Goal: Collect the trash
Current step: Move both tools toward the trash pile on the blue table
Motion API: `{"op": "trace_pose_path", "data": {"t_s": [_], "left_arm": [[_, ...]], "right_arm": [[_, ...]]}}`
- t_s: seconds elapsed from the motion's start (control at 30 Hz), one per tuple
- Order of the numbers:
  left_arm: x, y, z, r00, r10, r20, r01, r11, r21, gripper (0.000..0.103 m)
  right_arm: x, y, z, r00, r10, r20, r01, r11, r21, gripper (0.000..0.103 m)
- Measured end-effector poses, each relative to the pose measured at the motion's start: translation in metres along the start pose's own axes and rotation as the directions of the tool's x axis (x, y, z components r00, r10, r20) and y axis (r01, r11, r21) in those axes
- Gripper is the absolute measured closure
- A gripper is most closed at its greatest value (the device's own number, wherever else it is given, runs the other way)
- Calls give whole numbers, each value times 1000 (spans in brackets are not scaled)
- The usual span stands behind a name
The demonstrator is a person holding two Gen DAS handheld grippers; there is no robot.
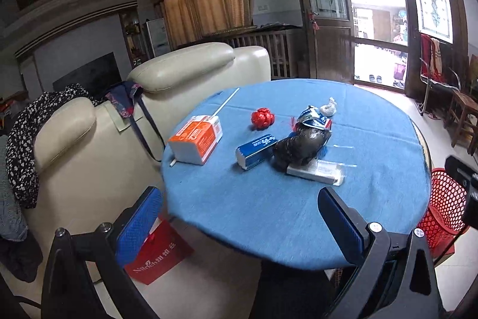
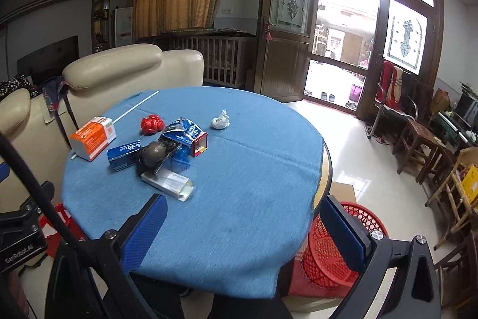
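**Trash waits on the blue table, both grippers spread and empty**

The left gripper (image 1: 239, 214) and right gripper (image 2: 242, 226) hover at the near table edge, jaws wide apart. Well beyond them, mid-table, lies the trash: an orange carton (image 1: 196, 138), a crinkled red wrapper (image 1: 262, 118), a dark glossy bag (image 1: 301, 146) and a white paper wad (image 2: 220, 120). Only the right view shows the red mesh basket's (image 2: 328, 247) open rim, near right of the cloth-covered round table (image 2: 239, 169).

The left hand-held gripper (image 1: 239, 217) hangs spread wide over the near table (image 1: 298, 217) edge, holding nothing. An orange carton (image 1: 195, 139), a blue pack (image 1: 255, 150) and a black bag (image 1: 301, 147) lie beyond it.
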State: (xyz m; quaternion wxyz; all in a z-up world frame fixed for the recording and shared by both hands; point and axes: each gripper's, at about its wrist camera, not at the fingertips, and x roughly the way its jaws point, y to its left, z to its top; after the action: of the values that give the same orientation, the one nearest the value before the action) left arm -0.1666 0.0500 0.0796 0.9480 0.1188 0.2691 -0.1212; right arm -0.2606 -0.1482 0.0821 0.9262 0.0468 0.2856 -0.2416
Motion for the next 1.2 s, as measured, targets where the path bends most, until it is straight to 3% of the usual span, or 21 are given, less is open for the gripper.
{"op": "trace_pose_path", "data": {"t_s": [0.3,0.57,1.2], "left_arm": [[4,12,-6,999,41,-16,-41,999,-33,0],[5,12,-8,998,55,-17,-55,998,-25,0],[10,19,-13,997,68,-36,-70,997,-41,0]], "right_arm": [[-3,-24,-32,996,28,-89,-23,998,57,0],[-15,-47,-48,988,127,-90,-112,981,156,0],[-19,-31,-48,977,187,-104,-177,979,102,0]]}}
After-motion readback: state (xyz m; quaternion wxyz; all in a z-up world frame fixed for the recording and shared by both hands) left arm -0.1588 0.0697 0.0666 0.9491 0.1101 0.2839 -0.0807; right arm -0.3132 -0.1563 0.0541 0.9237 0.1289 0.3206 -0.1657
